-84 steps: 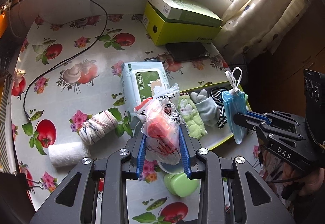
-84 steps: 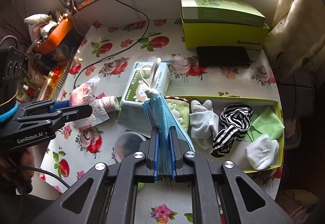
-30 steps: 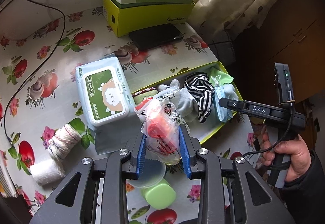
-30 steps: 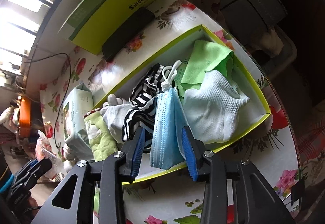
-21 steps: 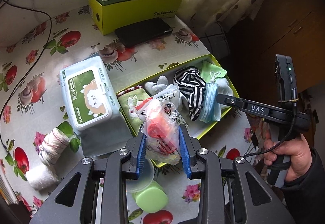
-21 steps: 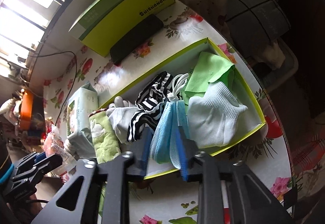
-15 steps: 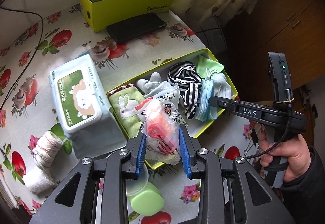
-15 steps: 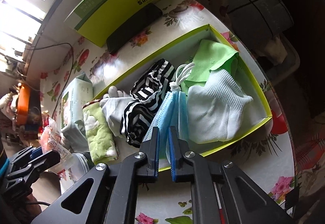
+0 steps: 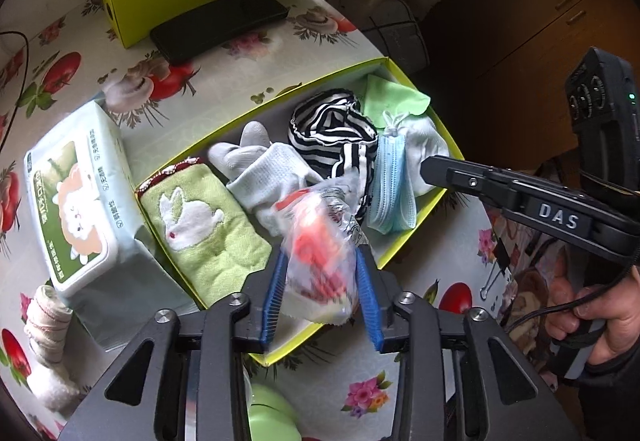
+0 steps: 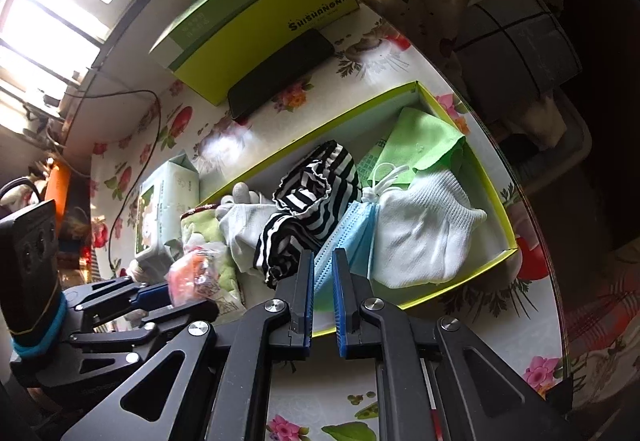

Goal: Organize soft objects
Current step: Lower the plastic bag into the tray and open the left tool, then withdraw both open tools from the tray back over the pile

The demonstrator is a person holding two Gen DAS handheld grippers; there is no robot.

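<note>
Nearest the lens in the left wrist view, the left hand-held gripper (image 9: 322, 293) is seen over the near edge of the yellow-green tray (image 9: 416, 229), and its jaws have just been opening: the crinkled plastic packet (image 9: 320, 241) with red contents is caught blurred between the blue pads (image 9: 272, 301), which now stand clear of it, so a release into the tray is judged to be the step in hand. Just beyond, the packet is seen over the green rabbit towel (image 9: 204, 225) and the pale grey sock (image 9: 272, 177), both already laid in the tray. In the right wrist view the right hand-held gripper (image 10: 320, 281) is drawn nearly together, and the blue face mask (image 10: 348, 233) is seen lying in the tray past its tips, between the striped sock (image 10: 312, 193) and the white sock (image 10: 420, 233); whether a fold of the mask is pinched cannot be told. Further back the green cloth (image 10: 424, 149) is tucked into the tray's far corner. Outside the tray, on the flowered surface (image 9: 224, 81), the wet-wipes pack (image 9: 76, 201) and the rolled bandage (image 9: 46, 313) are left to be sorted. For the next move, a clean lift of the left jaws away from the packet is called for, then a swing toward the bandage roll at the left.
</note>
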